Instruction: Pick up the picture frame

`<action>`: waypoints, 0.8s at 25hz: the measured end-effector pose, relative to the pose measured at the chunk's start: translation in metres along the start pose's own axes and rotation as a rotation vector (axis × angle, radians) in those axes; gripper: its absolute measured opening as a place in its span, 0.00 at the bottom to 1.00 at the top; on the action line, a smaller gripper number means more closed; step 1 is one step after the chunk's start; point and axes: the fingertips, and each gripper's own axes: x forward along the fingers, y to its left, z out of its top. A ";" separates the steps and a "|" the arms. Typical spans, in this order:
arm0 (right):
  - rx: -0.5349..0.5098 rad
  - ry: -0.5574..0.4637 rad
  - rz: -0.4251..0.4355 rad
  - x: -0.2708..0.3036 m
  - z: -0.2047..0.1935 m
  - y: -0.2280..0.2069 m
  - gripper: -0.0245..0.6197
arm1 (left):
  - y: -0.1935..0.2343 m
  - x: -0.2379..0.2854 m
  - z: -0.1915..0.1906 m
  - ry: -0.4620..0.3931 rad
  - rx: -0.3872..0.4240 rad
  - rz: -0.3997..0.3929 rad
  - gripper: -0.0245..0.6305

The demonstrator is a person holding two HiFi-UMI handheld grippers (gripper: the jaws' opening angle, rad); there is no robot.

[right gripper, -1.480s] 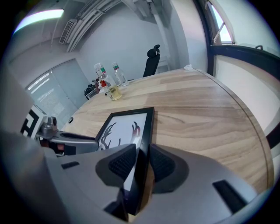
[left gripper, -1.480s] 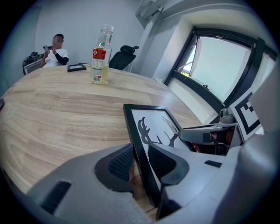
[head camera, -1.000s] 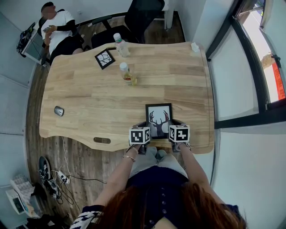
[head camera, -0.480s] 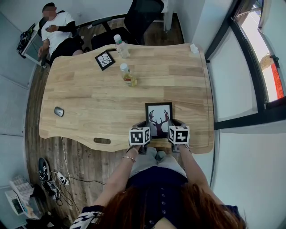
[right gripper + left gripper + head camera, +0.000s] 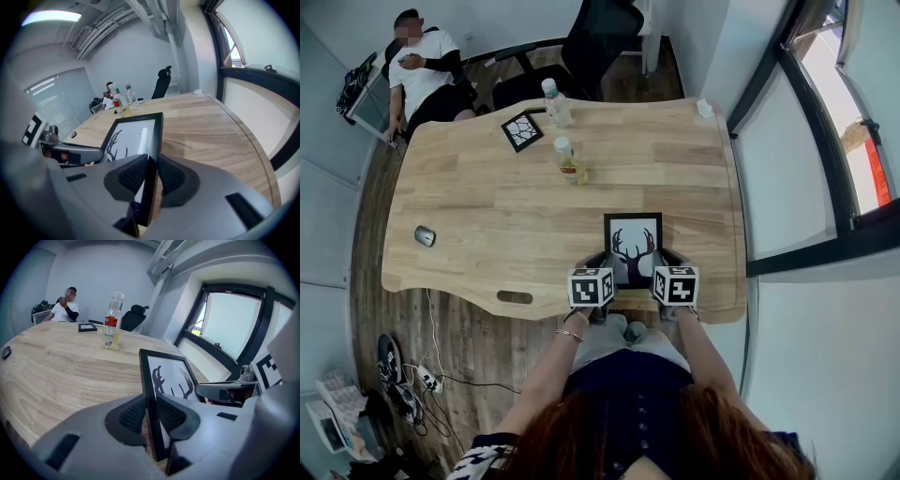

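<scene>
Clamping the picture frame [image 5: 633, 246] by its side edges at the table's [image 5: 487, 211] near edge: the left claw [image 5: 151, 416], jaws just closing tighter, and the right claw [image 5: 152, 176]. Bottles [image 5: 567, 157], a small frame [image 5: 523, 129] and a mouse [image 5: 424, 235] sit well beyond.

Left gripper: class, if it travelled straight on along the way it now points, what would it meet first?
The left gripper, its fingers just closed further onto the picture frame, points down across the table. It would probably strike bare wood first, short of the bottle; depth is uncertain.
</scene>
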 end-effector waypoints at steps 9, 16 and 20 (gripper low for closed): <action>-0.018 -0.064 -0.004 -0.018 0.017 0.007 0.15 | -0.007 -0.019 0.018 -0.063 0.044 -0.002 0.17; -0.033 -0.113 -0.009 -0.035 0.028 0.011 0.15 | -0.016 -0.034 0.029 -0.111 0.066 -0.011 0.17; -0.040 -0.140 -0.008 -0.044 0.033 0.013 0.15 | -0.021 -0.042 0.034 -0.135 0.083 -0.010 0.17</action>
